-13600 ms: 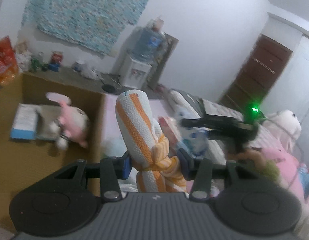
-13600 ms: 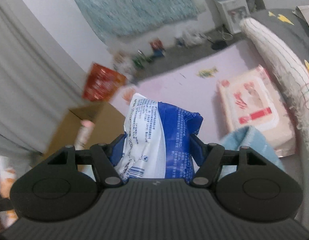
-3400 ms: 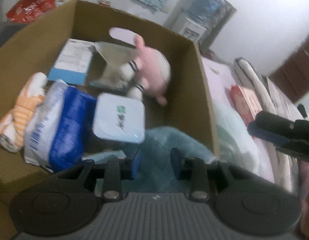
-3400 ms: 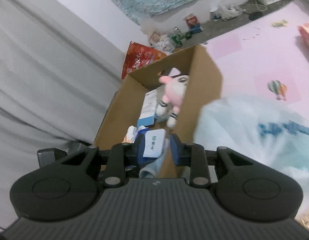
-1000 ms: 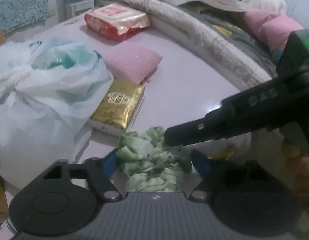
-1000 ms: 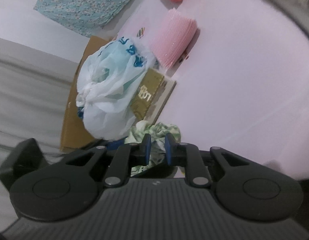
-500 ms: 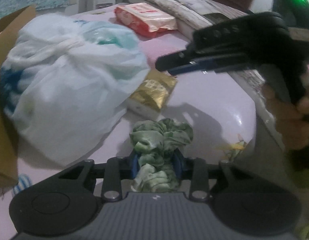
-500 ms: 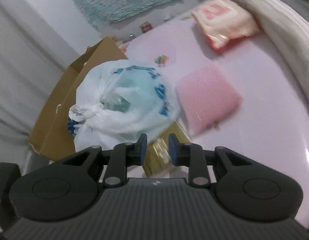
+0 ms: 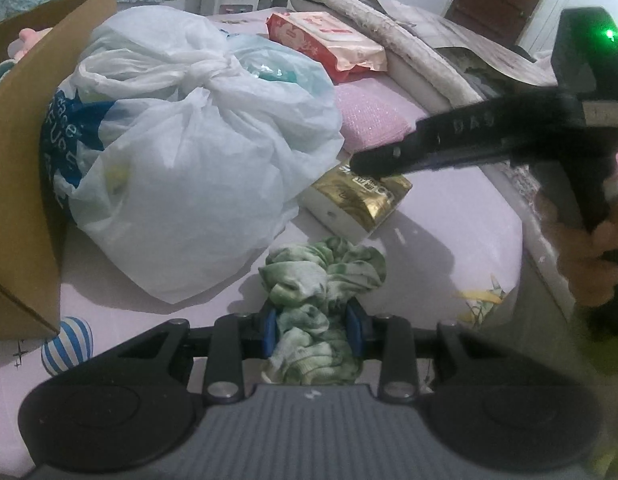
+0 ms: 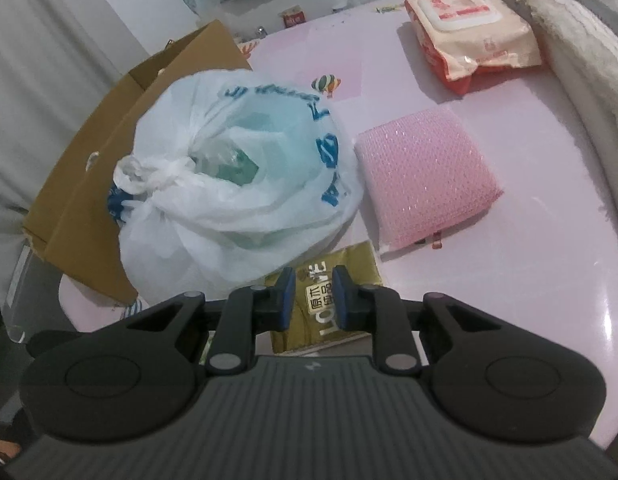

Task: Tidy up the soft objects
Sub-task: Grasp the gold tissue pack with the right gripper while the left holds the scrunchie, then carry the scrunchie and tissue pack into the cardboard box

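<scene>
The left gripper (image 9: 313, 330) is closed on a green-and-white cloth bundle (image 9: 321, 280), its jaws having just drawn in around the crumpled fabric, which bulges out above and below the blue pads (image 9: 269, 330). The bundle is judged light, limp and easily squashed; a pinch through the thick middle of the wad, as is seen here, is likely to carry it, while a hold on a loose fold could let the rest trail or slip. The right gripper (image 10: 312, 300) is shut with nothing between its pads, and is held above a gold foil pack (image 10: 329, 300) lying on the pink mat (image 10: 549, 260). That pack looks glossy, flat and fairly firm, and is best taken across its narrow sides. Just beside it a knotted white plastic bag (image 10: 237, 184) is seen, thin, crinkled and puffy, resting against a stiff cardboard box (image 9: 25, 184). A quilted pink pad (image 10: 425, 184) and a wet-wipe packet (image 10: 473, 24) lie farther off.
</scene>
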The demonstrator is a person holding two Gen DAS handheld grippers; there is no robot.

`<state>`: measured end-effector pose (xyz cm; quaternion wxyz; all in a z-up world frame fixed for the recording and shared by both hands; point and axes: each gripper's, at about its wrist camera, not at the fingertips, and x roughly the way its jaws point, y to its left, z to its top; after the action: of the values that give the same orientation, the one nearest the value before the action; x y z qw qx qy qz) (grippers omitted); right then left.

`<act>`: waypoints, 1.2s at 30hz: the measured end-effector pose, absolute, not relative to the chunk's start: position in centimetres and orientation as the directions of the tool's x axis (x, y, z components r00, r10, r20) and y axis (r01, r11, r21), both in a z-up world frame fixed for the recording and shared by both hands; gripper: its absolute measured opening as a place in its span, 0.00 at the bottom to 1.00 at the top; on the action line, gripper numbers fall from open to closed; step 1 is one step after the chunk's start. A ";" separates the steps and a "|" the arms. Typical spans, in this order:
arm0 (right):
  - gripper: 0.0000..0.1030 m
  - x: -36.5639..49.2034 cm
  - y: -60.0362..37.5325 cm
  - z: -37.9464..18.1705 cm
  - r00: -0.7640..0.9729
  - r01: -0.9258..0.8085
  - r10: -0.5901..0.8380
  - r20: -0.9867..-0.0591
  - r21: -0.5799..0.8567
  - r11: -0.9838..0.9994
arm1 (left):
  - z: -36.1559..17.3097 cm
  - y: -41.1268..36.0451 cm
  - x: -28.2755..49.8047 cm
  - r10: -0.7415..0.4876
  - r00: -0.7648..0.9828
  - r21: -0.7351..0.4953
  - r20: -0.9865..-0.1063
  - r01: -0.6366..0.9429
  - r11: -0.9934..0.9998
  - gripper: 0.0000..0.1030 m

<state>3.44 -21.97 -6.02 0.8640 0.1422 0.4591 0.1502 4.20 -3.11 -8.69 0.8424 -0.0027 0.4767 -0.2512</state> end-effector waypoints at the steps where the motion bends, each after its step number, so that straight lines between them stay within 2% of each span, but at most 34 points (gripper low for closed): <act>1: 0.19 3.8 -22.0 -5.8 0.548 -0.125 0.383 -0.744 0.379 0.917 | -8.8 -2.8 4.0 -0.425 0.420 -0.245 -0.802 0.418 0.875 0.34; 4: 0.19 5.2 -21.8 -6.0 0.569 -0.133 0.373 -0.733 0.365 0.921 | -8.8 -2.6 3.8 -0.423 0.425 -0.247 -0.800 0.409 0.878 0.34; 7: 0.19 6.1 -22.0 -7.6 0.532 -0.090 0.362 -0.766 0.374 0.923 | -8.7 -2.6 3.6 -0.424 0.426 -0.250 -0.799 0.406 0.879 0.34; 15: 0.22 0.5 -24.4 -7.4 0.501 0.032 0.400 -0.768 0.478 0.878 | -8.8 -2.3 3.5 -0.429 0.436 -0.255 -0.791 0.402 0.879 0.34; 18: 0.23 -1.7 -24.5 -7.0 0.482 0.009 0.438 -0.759 0.504 0.864 | -8.8 -2.4 3.5 -0.429 0.438 -0.253 -0.790 0.405 0.879 0.34; 20: 0.26 -2.4 -24.2 -6.3 0.475 -0.049 0.430 -0.767 0.465 0.884 | -8.8 -2.3 3.5 -0.432 0.437 -0.256 -0.789 0.406 0.877 0.34; 22: 0.33 -2.6 -23.5 -5.3 0.485 -0.124 0.396 -0.780 0.387 0.914 | -8.6 -2.1 3.5 -0.426 0.439 -0.250 -0.791 0.403 0.880 0.34; 24: 0.54 -2.2 -22.2 -4.8 0.469 -0.206 0.370 -0.802 0.308 0.929 | -8.5 -1.8 3.4 -0.415 0.444 -0.243 -0.794 0.394 0.886 0.33; 25: 0.59 -2.0 -21.7 -4.7 0.457 -0.247 0.367 -0.810 0.281 0.928 | -8.5 -1.6 3.4 -0.412 0.446 -0.243 -0.795 0.389 0.889 0.33; 27: 0.75 -1.6 -20.3 -5.0 0.430 -0.314 0.353 -0.831 0.229 0.921 | -8.5 -1.2 3.4 -0.405 0.448 -0.244 -0.797 0.375 0.895 0.33; 31: 0.76 -0.7 -17.6 -7.0 0.376 -0.390 0.288 -0.881 0.132 0.911 | -8.5 -0.9 3.5 -0.401 0.453 -0.250 -0.796 0.357 0.900 0.32; 34: 0.64 -0.9 -16.9 -7.7 0.394 -0.399 0.219 -0.893 0.049 0.916 | -8.6 -0.9 3.4 -0.396 0.457 -0.247 -0.796 0.352 0.903 0.30; 35: 0.49 -1.1 -17.0 -7.6 0.403 -0.389 0.207 -0.891 0.038 0.921 | -8.5 -0.9 3.4 -0.399 0.459 -0.251 -0.794 0.351 0.902 0.29; 36: 0.50 -1.1 -17.4 -7.3 0.411 -0.363 0.206 -0.888 0.048 0.931 | -8.5 -0.7 3.4 -0.406 0.457 -0.261 -0.791 0.349 0.900 0.28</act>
<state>-1.13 -17.41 -7.32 0.8364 -0.0763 0.5154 0.1701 3.37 -0.74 -8.46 0.8529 -0.0305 0.4719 -0.2214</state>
